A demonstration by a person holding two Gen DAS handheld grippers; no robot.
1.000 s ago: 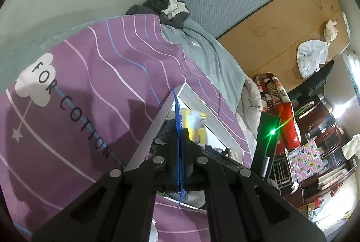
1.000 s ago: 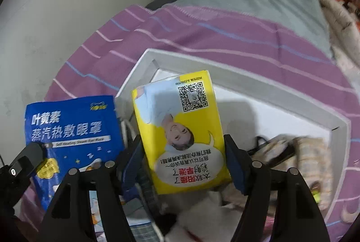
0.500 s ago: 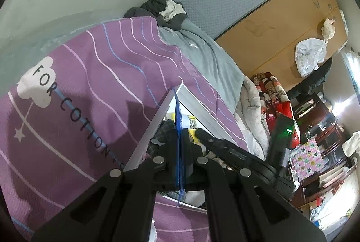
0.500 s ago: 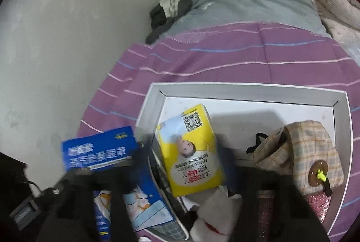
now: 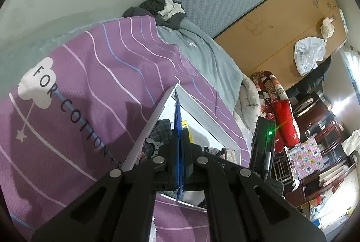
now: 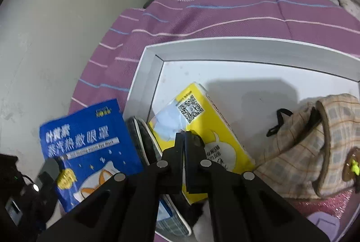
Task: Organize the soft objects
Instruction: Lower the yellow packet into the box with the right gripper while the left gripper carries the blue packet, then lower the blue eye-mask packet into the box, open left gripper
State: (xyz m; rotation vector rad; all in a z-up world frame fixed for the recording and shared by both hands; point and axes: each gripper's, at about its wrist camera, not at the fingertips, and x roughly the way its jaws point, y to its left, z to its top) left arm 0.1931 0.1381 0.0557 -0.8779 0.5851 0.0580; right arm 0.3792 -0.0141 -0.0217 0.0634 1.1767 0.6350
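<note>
Right wrist view: right gripper [image 6: 185, 136] jaws fully closed, nothing between them, tips over the yellow pack [image 6: 216, 129] lying flat in the white tray [image 6: 225, 46] on the bed. Left gripper [image 5: 180, 143] jaws clamped on the blue pouch [image 6: 90, 140], held edge-on above tray's left wall. Plaid bag [image 6: 315, 143] sits at tray's right. Pouch looks light, thin, floppy, prob slick film; pinch near a sealed edge. Yellow pack looks soft, squashy, light; grip across its narrow sides, not the flat face.
</note>
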